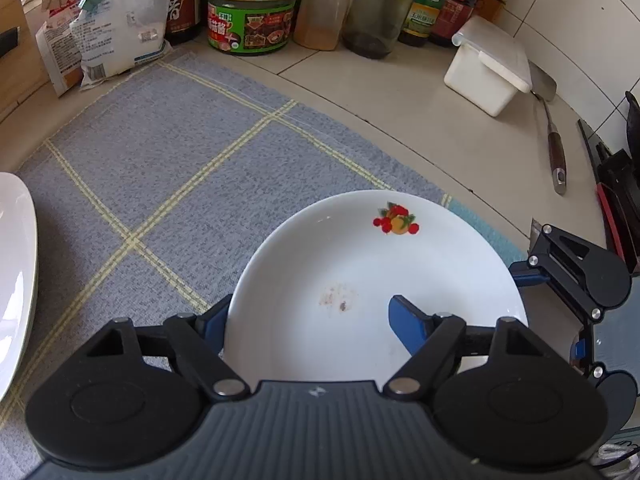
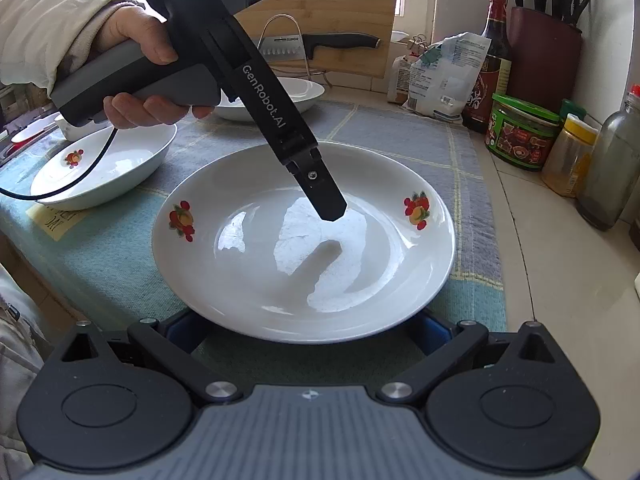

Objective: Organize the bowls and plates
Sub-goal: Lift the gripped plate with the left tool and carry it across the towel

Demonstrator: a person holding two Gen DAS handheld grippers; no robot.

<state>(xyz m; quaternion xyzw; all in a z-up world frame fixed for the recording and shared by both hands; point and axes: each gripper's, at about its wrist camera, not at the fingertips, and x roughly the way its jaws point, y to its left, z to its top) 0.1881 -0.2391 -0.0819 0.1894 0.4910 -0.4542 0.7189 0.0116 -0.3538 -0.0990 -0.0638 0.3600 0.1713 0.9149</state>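
A white plate with fruit decals (image 1: 360,280) (image 2: 304,240) lies on the checked cloth. My left gripper (image 1: 312,320) is open and straddles the plate's near rim: one blue finger (image 1: 408,328) is over the plate's inside, the other (image 1: 214,322) outside below the rim. In the right wrist view one finger of the left gripper (image 2: 324,196) points down into the plate. My right gripper (image 2: 308,332) is open at the plate's opposite rim, its blue fingers mostly hidden under the rim. A second decal dish (image 2: 104,164) and a white bowl (image 2: 280,98) sit further away.
Jars and bottles (image 1: 250,12) stand along the back wall with a white box (image 1: 488,64) and a spatula (image 1: 554,136). A flour bag (image 1: 108,24) leans at the left. A white dish edge (image 1: 16,280) lies at the left. A knife block (image 2: 544,44) and cleaver rack (image 2: 320,44) stand behind.
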